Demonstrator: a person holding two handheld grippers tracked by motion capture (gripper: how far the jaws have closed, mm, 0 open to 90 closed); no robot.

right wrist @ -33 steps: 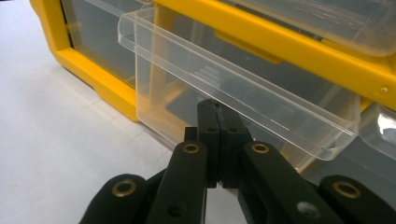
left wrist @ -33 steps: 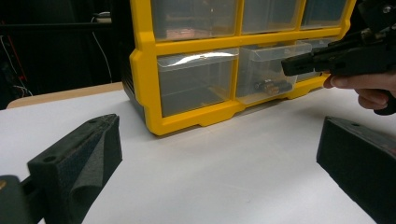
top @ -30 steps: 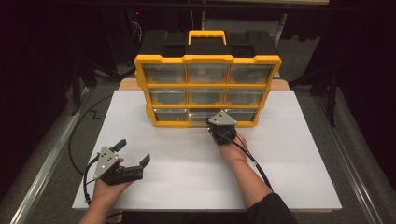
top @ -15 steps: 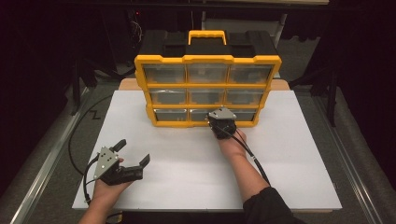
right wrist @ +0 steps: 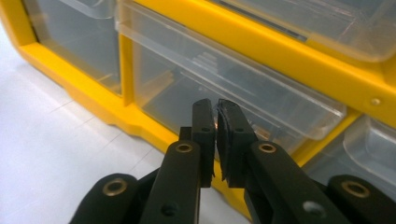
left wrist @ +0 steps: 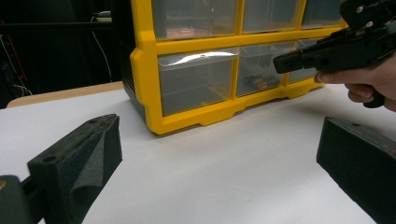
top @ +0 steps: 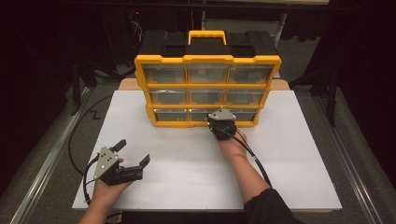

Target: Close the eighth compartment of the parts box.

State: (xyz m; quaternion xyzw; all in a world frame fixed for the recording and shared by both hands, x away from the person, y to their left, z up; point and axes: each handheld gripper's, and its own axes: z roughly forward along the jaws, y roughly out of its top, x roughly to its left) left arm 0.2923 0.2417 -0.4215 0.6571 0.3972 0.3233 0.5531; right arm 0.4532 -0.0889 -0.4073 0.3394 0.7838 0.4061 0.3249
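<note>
A yellow organizer (top: 208,59) with clear drawers and a black top stands at the back of the white table (top: 299,154). My right gripper (top: 219,119) points at the front of the bottom middle drawer (top: 201,115). In the right gripper view its jaws (right wrist: 216,109) are shut to a thin slit just below that drawer's lip (right wrist: 280,88); they have just eased apart a hair, with nothing seen between them. My left gripper (top: 133,152) rests open at the front left, holding nothing. In the left gripper view the organizer (left wrist: 187,44) stands ahead and the right gripper (left wrist: 285,60) reaches in at the drawer row.
A yellow carry handle (top: 207,34) tops the organizer. Small dark items lie in the bottom middle drawer (left wrist: 259,77). Cables (top: 254,156) trail from both grippers toward the table's front. Dark floor and metal rails flank the table.
</note>
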